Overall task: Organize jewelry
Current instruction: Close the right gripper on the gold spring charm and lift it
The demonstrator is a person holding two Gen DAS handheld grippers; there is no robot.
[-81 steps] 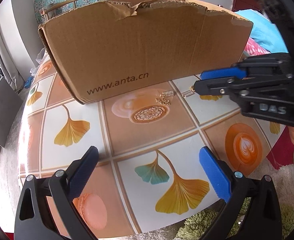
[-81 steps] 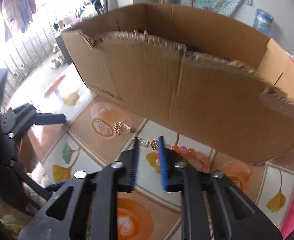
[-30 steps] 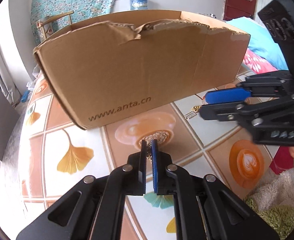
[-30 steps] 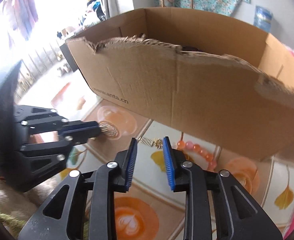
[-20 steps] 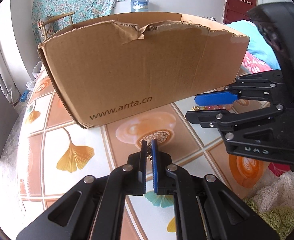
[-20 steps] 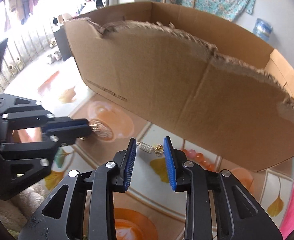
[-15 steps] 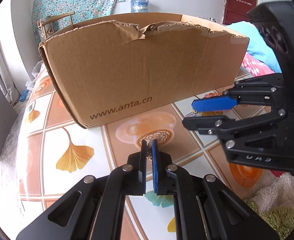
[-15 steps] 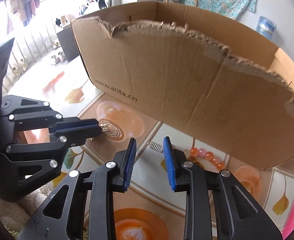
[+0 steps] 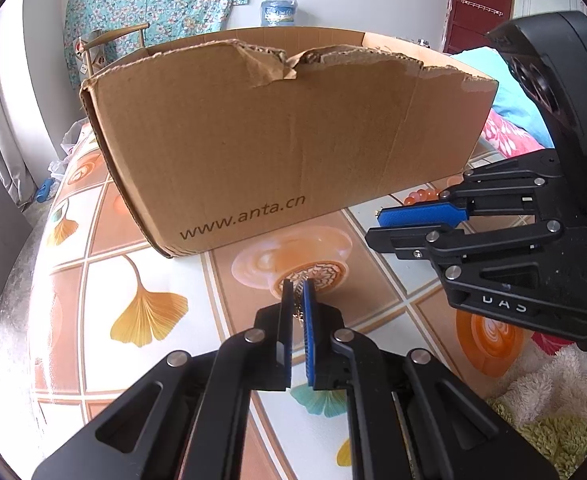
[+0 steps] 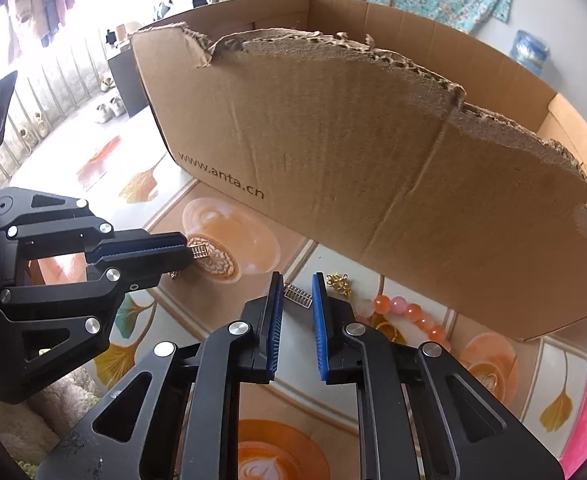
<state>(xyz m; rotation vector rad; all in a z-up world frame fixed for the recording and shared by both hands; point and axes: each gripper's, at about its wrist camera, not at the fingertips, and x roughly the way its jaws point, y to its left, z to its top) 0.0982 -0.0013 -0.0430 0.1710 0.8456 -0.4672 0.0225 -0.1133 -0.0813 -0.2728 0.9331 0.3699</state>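
My left gripper point(image 9: 298, 285) is shut on a small gold hair clip point(image 9: 299, 312), held just above the patterned table; the clip's spring end sticks out of its tips in the right wrist view point(image 10: 200, 251). My right gripper point(image 10: 297, 280) is slightly open and empty, right over a second spring clip point(image 10: 298, 294) lying on the table. A gold charm point(image 10: 339, 282) and an orange bead bracelet point(image 10: 405, 312) lie beside it, against the cardboard box point(image 10: 373, 184). The right gripper point(image 9: 377, 226) also shows in the left wrist view.
The open cardboard box point(image 9: 285, 160) marked www.anta.cn fills the far half of the table point(image 9: 141, 264). A shaggy rug point(image 9: 565, 392) lies below the table's near right edge. A chair point(image 9: 113, 46) and a water jug point(image 9: 279, 12) stand behind.
My left gripper closed on the gold clip and lifted it off the table. My right gripper moved left and closer over the second clip, jaws still a little apart.
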